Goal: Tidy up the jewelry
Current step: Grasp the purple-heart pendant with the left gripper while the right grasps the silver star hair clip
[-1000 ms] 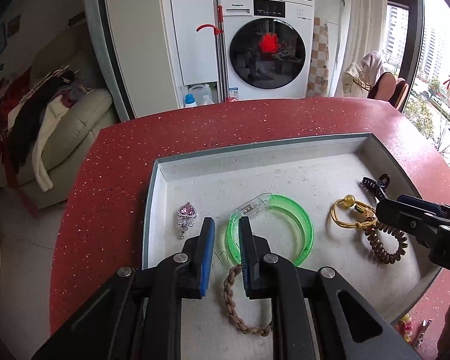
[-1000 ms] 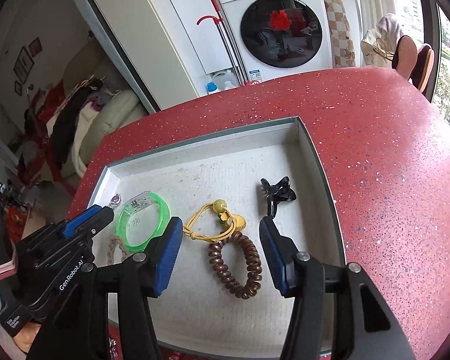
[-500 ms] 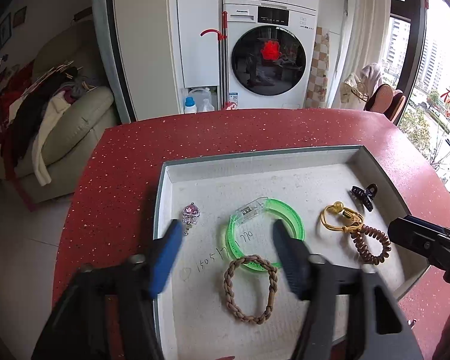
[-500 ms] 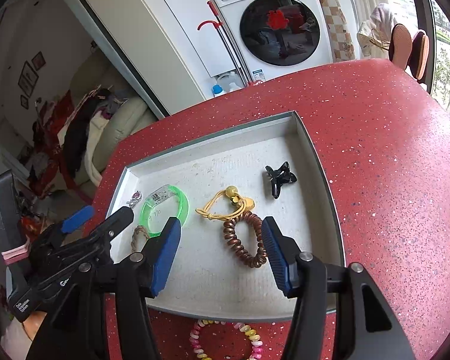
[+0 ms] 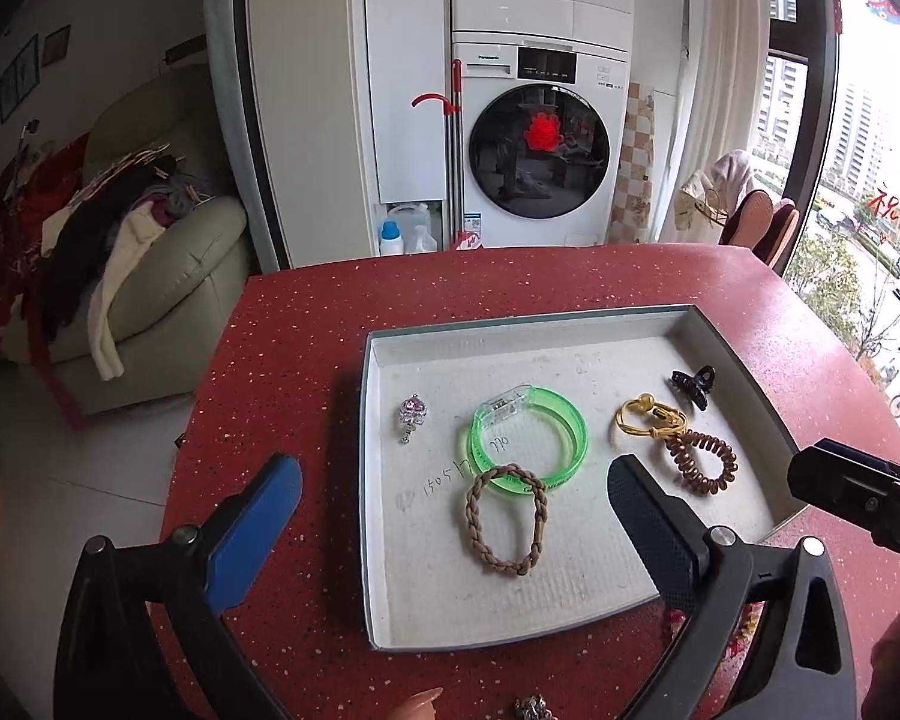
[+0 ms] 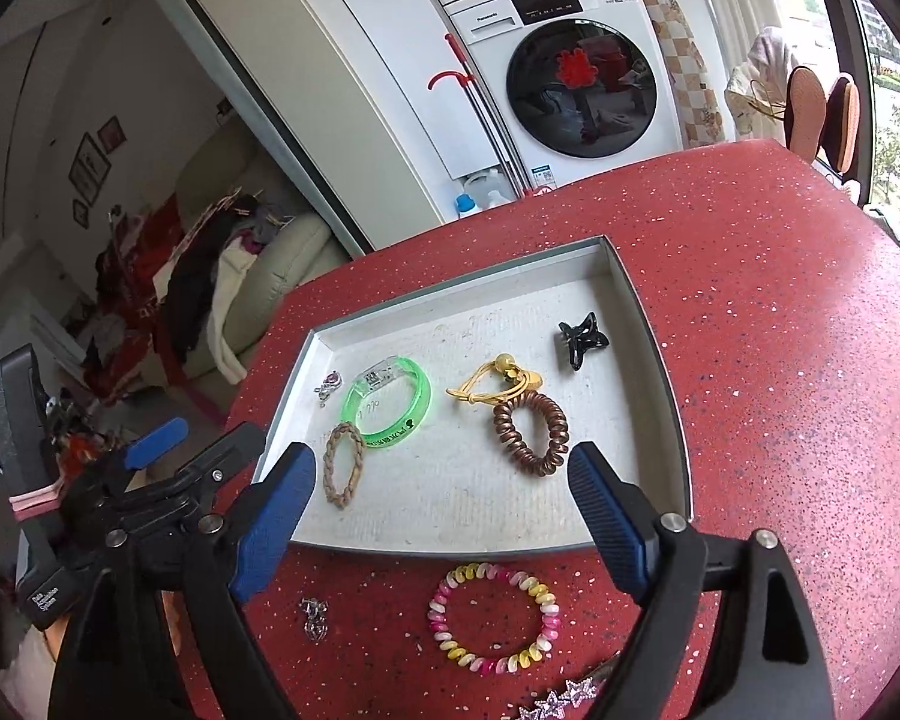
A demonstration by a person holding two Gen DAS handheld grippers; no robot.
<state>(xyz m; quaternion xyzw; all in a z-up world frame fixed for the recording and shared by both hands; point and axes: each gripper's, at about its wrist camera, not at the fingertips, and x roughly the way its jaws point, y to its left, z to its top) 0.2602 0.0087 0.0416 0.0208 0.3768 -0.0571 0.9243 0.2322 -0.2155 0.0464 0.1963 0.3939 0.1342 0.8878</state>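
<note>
A grey tray (image 5: 510, 324) (image 6: 678, 396) on the red table holds a brown braided band (image 5: 506, 519) (image 6: 343, 464), a green bangle (image 5: 531, 441) (image 6: 390, 402), a pink charm (image 5: 412, 414) (image 6: 329, 385), a yellow cord tie (image 5: 651, 420) (image 6: 495, 384), a brown coil tie (image 5: 702, 461) (image 6: 531, 432) and a black claw clip (image 5: 695, 384) (image 6: 582, 339). My left gripper (image 5: 453, 525) (image 6: 204, 444) is open and empty, above the tray's near left. My right gripper (image 6: 441, 516) is open and empty over the tray's near edge. A pink-yellow coil bracelet (image 6: 494, 618), a silver charm (image 6: 314, 618) and a star clip (image 6: 561, 699) lie on the table in front of the tray.
The red speckled table (image 6: 780, 330) ends near a beige sofa (image 5: 168, 276) on the left. A washing machine (image 5: 540, 144) stands behind and a window (image 5: 870, 180) is on the right.
My left gripper opened, let go of the braided band in the tray, and pulled back. My right gripper also drew back and up, bringing the coil bracelet on the table into view.
</note>
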